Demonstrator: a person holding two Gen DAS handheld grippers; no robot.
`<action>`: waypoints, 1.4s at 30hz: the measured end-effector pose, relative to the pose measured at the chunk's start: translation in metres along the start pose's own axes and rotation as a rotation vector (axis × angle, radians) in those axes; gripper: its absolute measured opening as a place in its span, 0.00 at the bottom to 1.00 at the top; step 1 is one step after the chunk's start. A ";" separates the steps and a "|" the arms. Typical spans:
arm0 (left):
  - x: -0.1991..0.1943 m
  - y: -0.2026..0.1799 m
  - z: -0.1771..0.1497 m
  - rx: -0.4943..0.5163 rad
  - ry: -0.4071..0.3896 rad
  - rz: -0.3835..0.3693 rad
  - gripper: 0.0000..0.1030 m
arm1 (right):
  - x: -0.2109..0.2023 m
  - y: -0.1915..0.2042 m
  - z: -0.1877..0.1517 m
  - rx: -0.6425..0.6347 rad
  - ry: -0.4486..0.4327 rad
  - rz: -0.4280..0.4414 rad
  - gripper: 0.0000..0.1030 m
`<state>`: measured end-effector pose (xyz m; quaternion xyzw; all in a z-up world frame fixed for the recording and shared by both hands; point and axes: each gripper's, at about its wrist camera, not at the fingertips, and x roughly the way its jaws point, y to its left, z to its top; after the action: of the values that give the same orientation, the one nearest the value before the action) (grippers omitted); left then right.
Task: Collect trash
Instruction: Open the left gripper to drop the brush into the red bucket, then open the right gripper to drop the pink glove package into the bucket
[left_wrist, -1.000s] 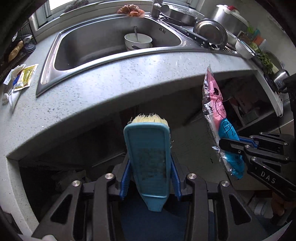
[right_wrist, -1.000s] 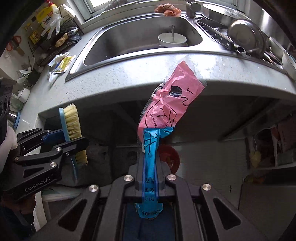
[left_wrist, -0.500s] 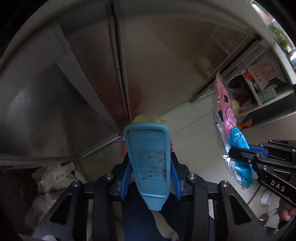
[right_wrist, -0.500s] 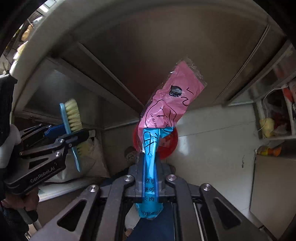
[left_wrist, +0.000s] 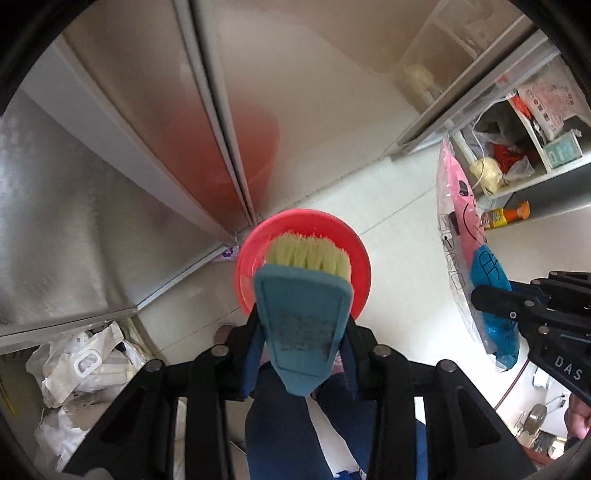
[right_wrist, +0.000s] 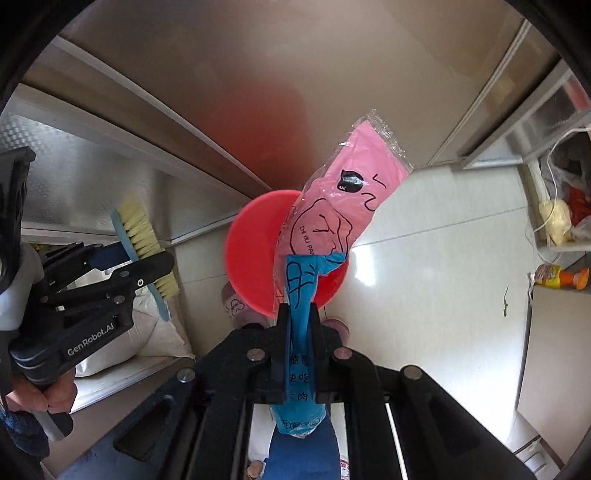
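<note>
My left gripper (left_wrist: 302, 332) points down and is shut on a blue scrub brush (left_wrist: 303, 295) with pale yellow bristles. Below the brush, on the white floor, stands a round red bin (left_wrist: 356, 258). My right gripper (right_wrist: 298, 314) is shut on the blue end of a pink and blue plastic wrapper (right_wrist: 332, 221), which sticks out over the red bin (right_wrist: 251, 258). In the left wrist view the wrapper (left_wrist: 458, 206) and right gripper (left_wrist: 495, 299) hang at the right. The right wrist view shows the brush (right_wrist: 140, 236) and left gripper (right_wrist: 147, 266) at the left.
Steel cabinet doors (left_wrist: 110, 184) rise behind the bin. White plastic bags (left_wrist: 85, 369) lie in the open cabinet at lower left. A shelf at the right holds packets and an orange bottle (right_wrist: 557, 277). A person's blue trouser legs (left_wrist: 280, 424) stand under the grippers.
Both grippers have sunk from counter height to below the counter. The sink has left the view, and the red bin on the floor has come into view and grown larger.
</note>
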<state>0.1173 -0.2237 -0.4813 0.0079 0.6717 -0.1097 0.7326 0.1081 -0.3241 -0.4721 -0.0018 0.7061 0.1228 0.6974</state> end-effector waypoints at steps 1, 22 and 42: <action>0.002 -0.001 0.001 0.001 0.004 0.006 0.39 | -0.001 -0.002 -0.001 0.006 0.004 -0.001 0.06; 0.003 0.009 -0.006 -0.040 -0.008 -0.040 0.53 | -0.004 0.024 -0.012 -0.001 0.033 -0.006 0.06; -0.014 0.077 -0.044 -0.195 -0.022 0.049 0.70 | 0.032 0.068 0.002 -0.169 0.119 0.028 0.06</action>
<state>0.0860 -0.1390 -0.4821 -0.0484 0.6706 -0.0260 0.7398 0.0975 -0.2523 -0.4923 -0.0580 0.7334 0.1916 0.6496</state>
